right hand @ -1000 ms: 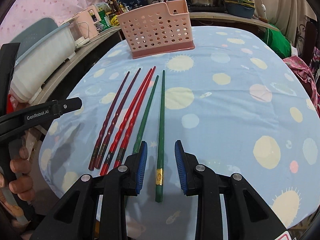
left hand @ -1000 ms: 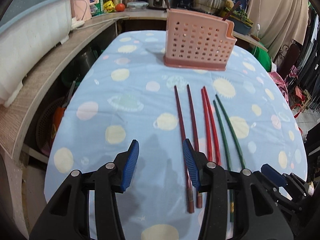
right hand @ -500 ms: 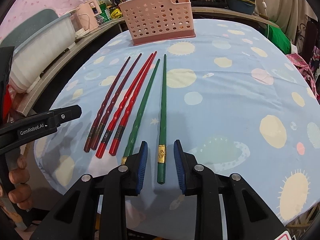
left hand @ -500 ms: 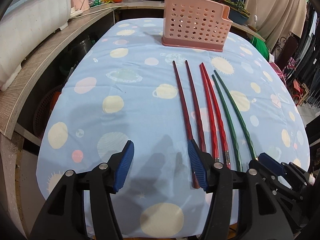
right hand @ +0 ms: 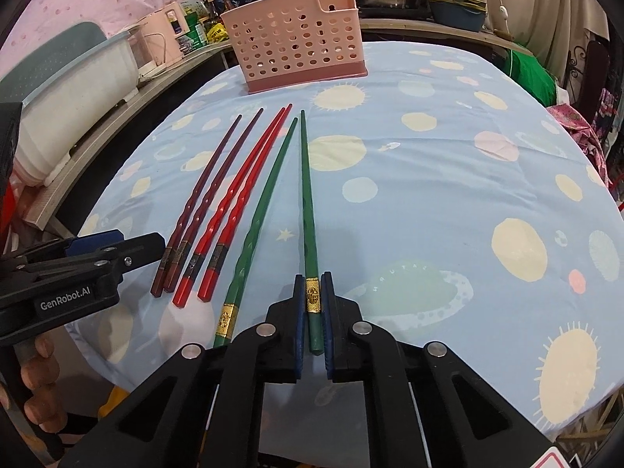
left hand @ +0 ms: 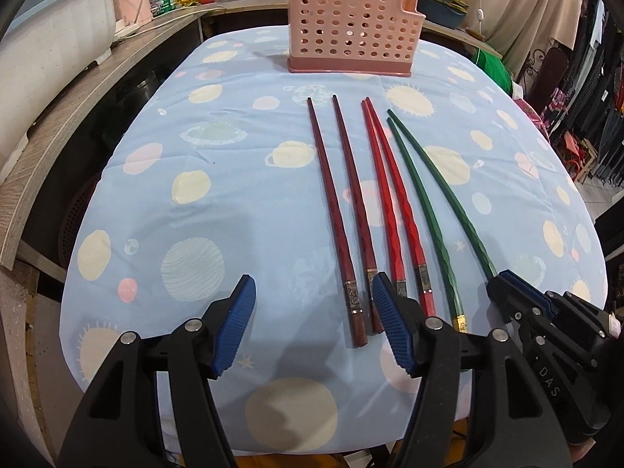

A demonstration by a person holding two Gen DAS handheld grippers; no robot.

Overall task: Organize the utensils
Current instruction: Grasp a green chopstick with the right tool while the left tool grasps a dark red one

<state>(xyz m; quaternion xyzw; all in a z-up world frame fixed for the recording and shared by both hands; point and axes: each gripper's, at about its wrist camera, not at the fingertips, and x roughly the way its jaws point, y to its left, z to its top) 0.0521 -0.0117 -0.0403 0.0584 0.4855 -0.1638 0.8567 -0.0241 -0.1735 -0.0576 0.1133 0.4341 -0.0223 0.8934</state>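
Observation:
Several chopsticks lie side by side on the table, tips pointing at a pink perforated utensil basket (left hand: 353, 21) (right hand: 296, 45): two dark maroon (left hand: 331, 210) (right hand: 210, 183), two bright red (left hand: 394, 202) (right hand: 245, 187), two green (left hand: 421, 199) (right hand: 265, 199). My right gripper (right hand: 313, 304) is shut on the thick end of the rightmost green chopstick (right hand: 306, 195), which still lies on the cloth. My left gripper (left hand: 312, 319) is open and empty, low over the near ends of the maroon pair. The right gripper also shows in the left wrist view (left hand: 507, 288).
The table wears a light blue cloth with sun and planet prints (left hand: 234, 179) (right hand: 448, 163). A wooden counter (left hand: 78, 89) with a white tub (right hand: 70, 89) runs along the left. Pots and jars stand behind the basket. Clothes hang at the right.
My right gripper has closed on the rightmost green chopstick's thick end. Both grippers have pulled back toward the near table edge; the left stays open.

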